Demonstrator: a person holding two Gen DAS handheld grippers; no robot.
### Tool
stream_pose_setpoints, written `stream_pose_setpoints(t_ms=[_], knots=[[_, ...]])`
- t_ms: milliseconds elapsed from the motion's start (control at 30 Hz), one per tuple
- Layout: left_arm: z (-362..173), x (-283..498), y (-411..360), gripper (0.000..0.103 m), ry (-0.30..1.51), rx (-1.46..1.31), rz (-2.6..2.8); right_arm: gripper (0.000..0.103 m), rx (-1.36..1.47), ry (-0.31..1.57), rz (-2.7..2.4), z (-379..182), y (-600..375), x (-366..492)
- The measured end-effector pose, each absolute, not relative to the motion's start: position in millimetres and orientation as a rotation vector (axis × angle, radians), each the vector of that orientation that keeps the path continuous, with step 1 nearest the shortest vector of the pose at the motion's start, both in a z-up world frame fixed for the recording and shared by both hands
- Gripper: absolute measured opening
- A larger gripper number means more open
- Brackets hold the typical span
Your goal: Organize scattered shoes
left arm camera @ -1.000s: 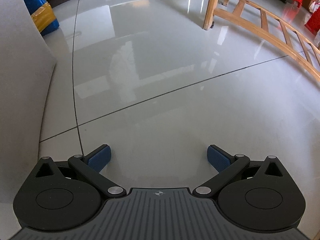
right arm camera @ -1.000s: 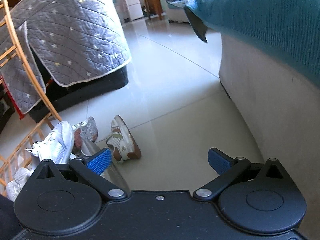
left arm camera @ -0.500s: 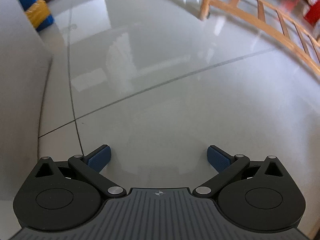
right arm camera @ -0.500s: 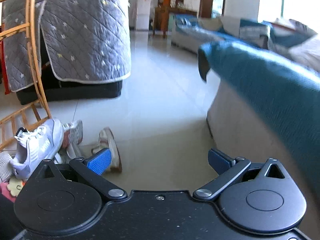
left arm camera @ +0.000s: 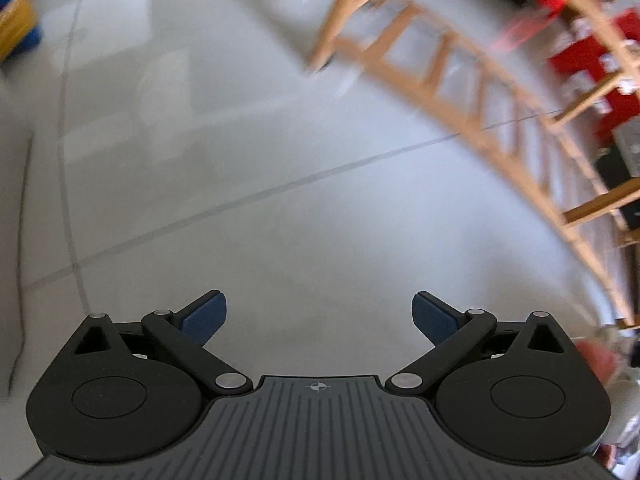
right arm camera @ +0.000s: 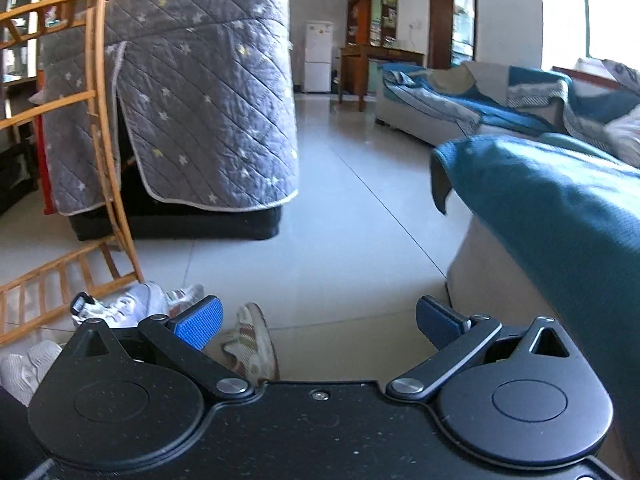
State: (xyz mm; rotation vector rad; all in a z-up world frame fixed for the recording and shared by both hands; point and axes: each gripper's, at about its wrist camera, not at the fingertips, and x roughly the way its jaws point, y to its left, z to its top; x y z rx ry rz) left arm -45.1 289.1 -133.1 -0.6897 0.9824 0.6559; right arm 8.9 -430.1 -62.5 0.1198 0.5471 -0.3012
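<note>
In the right wrist view a small beige shoe with brown stripes [right arm camera: 250, 340] lies on the tile floor just ahead of my right gripper [right arm camera: 319, 320], which is open and empty. A white and grey sneaker [right arm camera: 120, 308] lies to its left by the wooden rack, and another white shoe [right arm camera: 24, 368] shows at the left edge. My left gripper [left arm camera: 319, 316] is open over bare tiles, nothing between its blue pads. A blurred pinkish thing [left arm camera: 600, 360] sits at the left wrist view's lower right edge; what it is I cannot tell.
A curved wooden rack [left arm camera: 480, 92] runs along the right of the left wrist view and stands at left as the wooden rack [right arm camera: 108, 152] in the right wrist view. A quilt-covered table [right arm camera: 192, 112] stands beyond. A sofa with teal cover [right arm camera: 560, 220] is close on the right.
The left wrist view has swung right, blurred, bringing the wooden rack closer. The right wrist view has tilted up toward the room; the shoes now sit low by the left finger. Both grippers stay open.
</note>
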Motion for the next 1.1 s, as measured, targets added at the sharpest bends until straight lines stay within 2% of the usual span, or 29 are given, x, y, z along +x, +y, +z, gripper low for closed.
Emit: stream_pose_setpoints(t_ms=[367,767,1100], knots=[[4.2,3.8,260.6,0.101,0.671,-0.381,0.385,0.103,0.096,0.473,-0.207,-24.8,-421.8,24.9],[149.4,30.6,199.1,0.101,0.441,-0.128,0.172,0.103,0.078,0.373,-0.118,19.3,-408.7,35.9],[191.7,22.9,134.4,0.102,0.346,0.015,0.005,0.103,0.092,0.323,-0.05,49.0,-401.8,38.7]])
